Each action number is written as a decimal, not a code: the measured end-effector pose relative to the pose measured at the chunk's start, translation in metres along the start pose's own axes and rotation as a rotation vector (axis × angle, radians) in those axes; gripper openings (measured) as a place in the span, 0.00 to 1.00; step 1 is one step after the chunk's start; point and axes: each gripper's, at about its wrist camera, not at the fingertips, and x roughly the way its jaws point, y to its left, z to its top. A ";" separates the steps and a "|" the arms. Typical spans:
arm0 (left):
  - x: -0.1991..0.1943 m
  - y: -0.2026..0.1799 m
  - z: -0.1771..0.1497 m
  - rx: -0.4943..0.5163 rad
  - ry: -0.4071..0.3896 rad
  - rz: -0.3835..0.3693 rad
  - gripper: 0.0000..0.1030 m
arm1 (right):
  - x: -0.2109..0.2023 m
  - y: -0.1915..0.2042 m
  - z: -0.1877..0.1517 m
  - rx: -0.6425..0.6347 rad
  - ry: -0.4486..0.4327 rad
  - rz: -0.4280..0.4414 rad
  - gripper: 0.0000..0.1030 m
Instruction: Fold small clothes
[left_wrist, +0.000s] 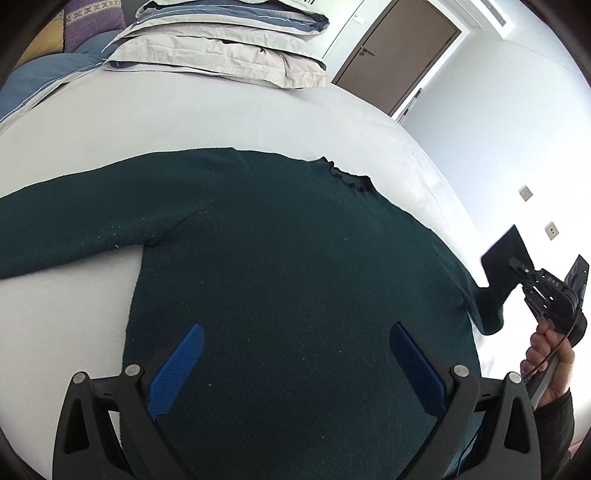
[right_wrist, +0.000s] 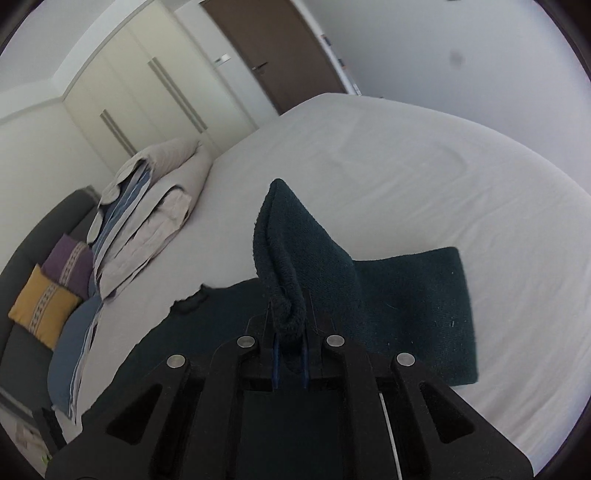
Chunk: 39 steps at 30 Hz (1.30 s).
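Observation:
A dark green sweater (left_wrist: 280, 251) lies flat on the white bed (left_wrist: 229, 118), its left sleeve stretched out to the left. My left gripper (left_wrist: 295, 354) is open and hovers over the sweater's lower body, holding nothing. My right gripper (right_wrist: 290, 354) is shut on the sweater's right sleeve (right_wrist: 295, 251) and holds it lifted off the bed, with the cuff end (right_wrist: 424, 310) draped down. In the left wrist view the right gripper (left_wrist: 517, 267) shows at the far right edge with the sleeve (left_wrist: 502, 258) in it.
Folded beige and blue bedding (left_wrist: 221, 48) is stacked at the far side of the bed. Purple and yellow cushions (right_wrist: 55, 280) sit on a dark sofa at the left. A brown door (left_wrist: 399, 51) and a white wall stand beyond the bed.

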 end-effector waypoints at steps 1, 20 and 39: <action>-0.001 0.004 0.003 -0.011 -0.005 -0.009 1.00 | 0.020 0.023 -0.004 -0.035 0.029 0.019 0.07; 0.101 -0.032 0.058 -0.037 0.150 -0.169 0.99 | 0.062 0.139 -0.182 -0.101 0.273 0.195 0.61; 0.140 -0.069 0.085 0.137 0.079 -0.022 0.09 | -0.066 -0.032 -0.106 0.185 0.048 0.076 0.61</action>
